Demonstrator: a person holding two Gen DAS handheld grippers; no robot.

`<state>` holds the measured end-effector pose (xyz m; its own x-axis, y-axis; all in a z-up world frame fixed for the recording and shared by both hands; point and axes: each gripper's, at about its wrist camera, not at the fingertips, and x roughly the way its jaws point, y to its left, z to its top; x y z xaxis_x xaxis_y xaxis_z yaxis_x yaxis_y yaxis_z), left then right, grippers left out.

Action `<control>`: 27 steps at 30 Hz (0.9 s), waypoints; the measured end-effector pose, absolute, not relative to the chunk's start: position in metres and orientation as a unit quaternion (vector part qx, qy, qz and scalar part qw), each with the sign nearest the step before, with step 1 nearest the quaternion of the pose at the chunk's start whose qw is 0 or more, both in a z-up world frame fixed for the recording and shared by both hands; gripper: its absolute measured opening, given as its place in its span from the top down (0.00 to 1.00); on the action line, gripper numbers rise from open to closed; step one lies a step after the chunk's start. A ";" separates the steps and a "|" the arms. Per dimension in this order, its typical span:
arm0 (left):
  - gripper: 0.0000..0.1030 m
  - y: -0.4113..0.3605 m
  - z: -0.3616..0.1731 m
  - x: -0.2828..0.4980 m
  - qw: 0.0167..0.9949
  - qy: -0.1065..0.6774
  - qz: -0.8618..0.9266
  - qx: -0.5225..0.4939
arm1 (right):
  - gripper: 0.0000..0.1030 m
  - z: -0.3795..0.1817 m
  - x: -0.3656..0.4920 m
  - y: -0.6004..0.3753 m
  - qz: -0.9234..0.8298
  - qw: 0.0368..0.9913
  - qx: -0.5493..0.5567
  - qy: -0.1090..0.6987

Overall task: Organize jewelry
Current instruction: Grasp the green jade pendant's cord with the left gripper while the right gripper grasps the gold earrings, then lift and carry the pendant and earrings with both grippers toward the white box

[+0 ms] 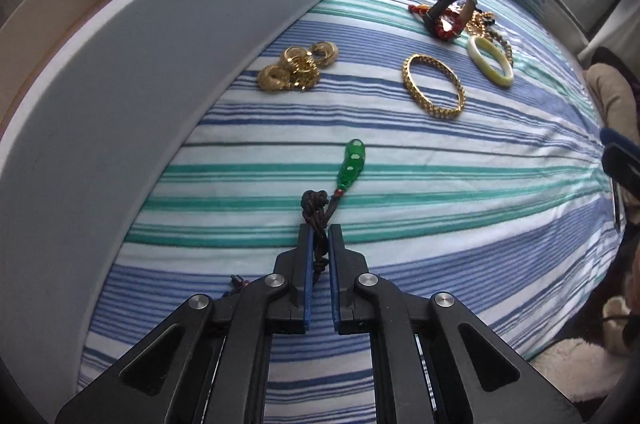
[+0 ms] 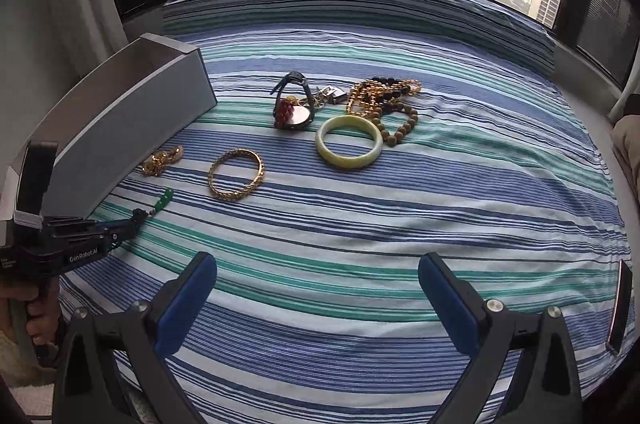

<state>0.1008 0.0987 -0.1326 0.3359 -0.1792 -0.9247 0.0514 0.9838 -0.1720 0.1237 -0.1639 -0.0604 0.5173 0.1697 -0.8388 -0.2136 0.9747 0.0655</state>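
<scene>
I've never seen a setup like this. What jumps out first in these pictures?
Jewelry is scattered over a striped sheet: a gold bangle mid-bed, a pale jade bangle beyond it, tangled beads further back. Nearest, the left gripper pinches the dark cord of a green pendant beside a white box.

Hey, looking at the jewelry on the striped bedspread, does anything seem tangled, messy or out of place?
Yes. At the far end, the watch lies tipped among red beads, and the beaded strands sit in a tangled heap beside it. The gold bangle and pale green bangle lie flat and apart. Nothing looks broken.
</scene>
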 end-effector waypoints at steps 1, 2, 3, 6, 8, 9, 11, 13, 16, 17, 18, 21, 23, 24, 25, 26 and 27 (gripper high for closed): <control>0.95 0.104 -0.133 0.096 0.815 0.573 -0.065 -0.060 | 0.00 -0.062 0.134 -0.153 0.139 0.865 -0.023 0.481; 0.95 0.107 -0.134 0.093 0.815 0.573 -0.060 -0.064 | 0.00 -0.065 0.145 -0.140 0.170 0.859 -0.029 0.483; 0.95 0.112 -0.135 0.090 0.815 0.573 -0.055 -0.069 | 0.00 -0.069 0.157 -0.125 0.202 0.850 -0.037 0.484; 0.95 0.121 -0.137 0.081 0.815 0.572 -0.046 -0.080 | 0.01 -0.090 0.193 -0.073 0.282 0.821 -0.076 0.490; 0.95 0.124 -0.138 0.079 0.816 0.571 -0.043 -0.081 | 0.03 -0.105 0.212 -0.039 0.335 0.801 -0.094 0.486; 0.95 0.125 -0.139 0.077 0.817 0.570 -0.042 -0.080 | 0.17 -0.112 0.220 -0.024 0.348 0.795 -0.108 0.484; 0.95 0.127 -0.140 0.076 0.816 0.570 -0.042 -0.081 | 0.42 -0.127 0.232 0.001 0.372 0.783 -0.126 0.483; 0.95 0.130 -0.140 0.075 0.817 0.569 -0.045 -0.084 | 0.51 -0.139 0.242 0.016 0.380 0.773 -0.130 0.491; 0.95 0.134 -0.139 0.074 0.817 0.567 -0.047 -0.087 | 0.59 -0.146 0.244 0.031 0.388 0.765 -0.135 0.495; 0.95 0.134 -0.139 0.074 0.818 0.567 -0.048 -0.088 | 0.62 -0.148 0.243 0.035 0.382 0.764 -0.145 0.499; 0.95 0.135 -0.139 0.075 0.818 0.565 -0.049 -0.090 | 0.67 -0.148 0.241 0.038 0.374 0.766 -0.152 0.500; 0.94 0.136 -0.139 0.077 0.820 0.562 -0.051 -0.092 | 0.70 -0.153 0.235 0.045 0.364 0.762 -0.166 0.509; 0.94 0.135 -0.140 0.082 0.821 0.561 -0.051 -0.092 | 0.84 -0.151 0.228 0.046 0.354 0.774 -0.178 0.494; 0.94 0.135 -0.140 0.081 0.822 0.560 -0.050 -0.091 | 0.89 -0.151 0.228 0.045 0.353 0.774 -0.167 0.499; 0.94 0.135 -0.139 0.081 0.822 0.560 -0.049 -0.089 | 0.90 -0.151 0.229 0.041 0.353 0.773 -0.149 0.506; 0.94 0.136 -0.138 0.077 0.823 0.560 -0.048 -0.087 | 0.91 -0.149 0.229 0.037 0.349 0.773 -0.139 0.511; 0.94 0.136 -0.137 0.076 0.823 0.560 -0.047 -0.086 | 0.91 -0.145 0.225 0.033 0.347 0.776 -0.133 0.510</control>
